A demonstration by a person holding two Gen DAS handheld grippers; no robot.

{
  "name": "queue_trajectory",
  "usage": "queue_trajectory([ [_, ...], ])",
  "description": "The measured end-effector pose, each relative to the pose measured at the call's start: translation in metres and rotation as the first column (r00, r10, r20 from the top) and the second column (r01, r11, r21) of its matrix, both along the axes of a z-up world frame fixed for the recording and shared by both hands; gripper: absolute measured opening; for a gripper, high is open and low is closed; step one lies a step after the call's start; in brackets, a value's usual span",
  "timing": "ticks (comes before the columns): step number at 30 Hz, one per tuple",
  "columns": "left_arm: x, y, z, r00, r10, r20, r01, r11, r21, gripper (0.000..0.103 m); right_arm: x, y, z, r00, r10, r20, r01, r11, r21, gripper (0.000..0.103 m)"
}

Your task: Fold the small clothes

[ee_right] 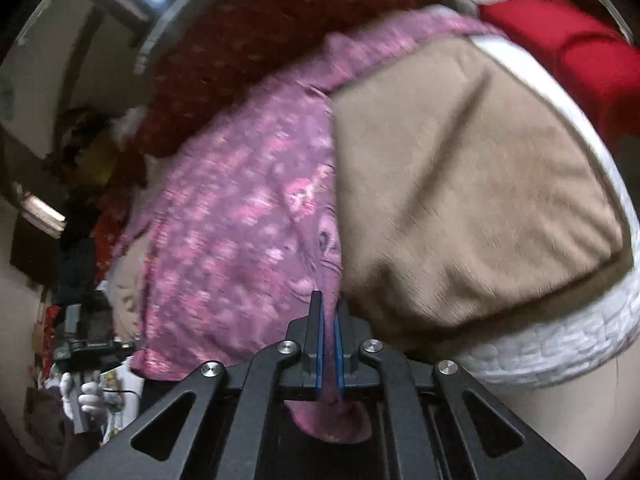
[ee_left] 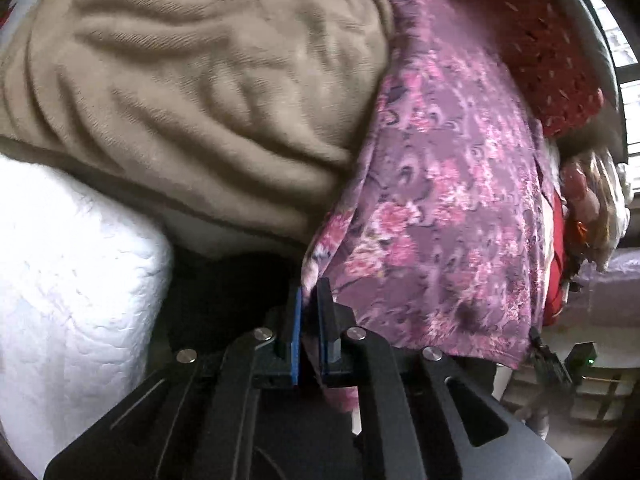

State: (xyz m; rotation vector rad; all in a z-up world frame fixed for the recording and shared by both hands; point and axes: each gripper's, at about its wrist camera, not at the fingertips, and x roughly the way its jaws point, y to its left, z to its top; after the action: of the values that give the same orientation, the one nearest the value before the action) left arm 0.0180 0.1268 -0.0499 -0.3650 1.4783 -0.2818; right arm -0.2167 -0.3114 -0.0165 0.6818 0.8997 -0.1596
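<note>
A purple and pink floral garment (ee_left: pixel 440 208) hangs stretched over the edge of a bed. My left gripper (ee_left: pixel 310 292) is shut on its lower corner, with cloth bunched between the blue pads. The same garment (ee_right: pixel 240 220) fills the middle of the right wrist view. My right gripper (ee_right: pixel 328 304) is shut on its other lower edge, and a fold of cloth hangs below the fingers. The other gripper (ee_right: pixel 92 354), held by a white-gloved hand, shows at the lower left of the right wrist view.
A tan blanket (ee_left: pixel 192 92) lies on a white quilted mattress (ee_left: pixel 72 280); both also show in the right wrist view, blanket (ee_right: pixel 480 200) and mattress (ee_right: pixel 560 344). A dark red dotted cloth (ee_left: pixel 540 52) lies behind the garment. A red item (ee_right: pixel 568 40) sits at the far right.
</note>
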Motion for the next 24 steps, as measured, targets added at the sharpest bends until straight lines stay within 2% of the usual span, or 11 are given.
queue_trajectory([
  [4,-0.002,0.007,0.018,0.999,-0.019,0.041,0.018,1.000,0.009,0.005,-0.003,-0.010,-0.017,0.995,-0.044,-0.092,0.045,0.999,0.015,0.007],
  [6,-0.001,0.007,0.035,0.995,-0.043,0.091,0.043,0.999,-0.001,0.006,-0.005,-0.012,-0.005,0.995,-0.057,-0.078,0.056,0.998,-0.014,0.010],
  [8,0.004,0.003,0.050,0.990,-0.056,0.132,0.058,0.998,-0.017,0.012,0.000,-0.016,0.017,0.998,-0.065,-0.015,0.064,0.997,-0.047,0.010],
  [10,0.014,-0.013,0.066,0.981,-0.076,0.178,0.082,0.996,-0.025,0.029,0.010,-0.016,0.038,0.997,-0.053,0.054,0.057,0.996,-0.066,0.013],
  [12,0.024,-0.034,0.075,0.968,-0.108,0.227,0.108,0.994,0.013,0.044,0.025,-0.014,0.049,0.996,-0.027,0.090,0.036,0.995,-0.091,0.023],
  [13,0.030,-0.046,0.077,0.959,-0.127,0.255,0.121,0.992,0.038,0.048,0.037,-0.012,0.051,0.995,-0.012,0.099,0.023,0.994,-0.108,0.024],
  [15,0.043,-0.066,0.073,0.950,-0.153,0.271,0.135,0.987,0.084,0.048,0.062,-0.008,0.050,0.995,0.017,0.101,-0.004,0.992,-0.130,0.024],
  [18,0.063,-0.096,0.041,0.962,-0.158,0.224,0.134,0.984,0.122,0.048,0.092,-0.004,0.029,0.997,0.033,0.066,-0.023,0.989,-0.144,0.024],
  [21,0.073,-0.113,0.008,0.978,-0.159,0.139,0.134,0.977,0.168,0.048,0.121,-0.007,-0.018,0.994,0.058,-0.090,-0.070,0.989,-0.130,0.022],
  [22,0.072,-0.116,0.008,0.974,-0.167,0.151,0.138,0.973,0.187,0.049,0.125,-0.010,-0.029,0.989,0.071,-0.127,-0.086,0.989,-0.120,0.021],
  [24,0.071,-0.122,0.014,0.964,-0.206,0.169,0.172,0.965,0.197,0.051,0.124,-0.016,-0.025,0.994,0.076,-0.076,-0.083,0.992,-0.090,0.020],
])
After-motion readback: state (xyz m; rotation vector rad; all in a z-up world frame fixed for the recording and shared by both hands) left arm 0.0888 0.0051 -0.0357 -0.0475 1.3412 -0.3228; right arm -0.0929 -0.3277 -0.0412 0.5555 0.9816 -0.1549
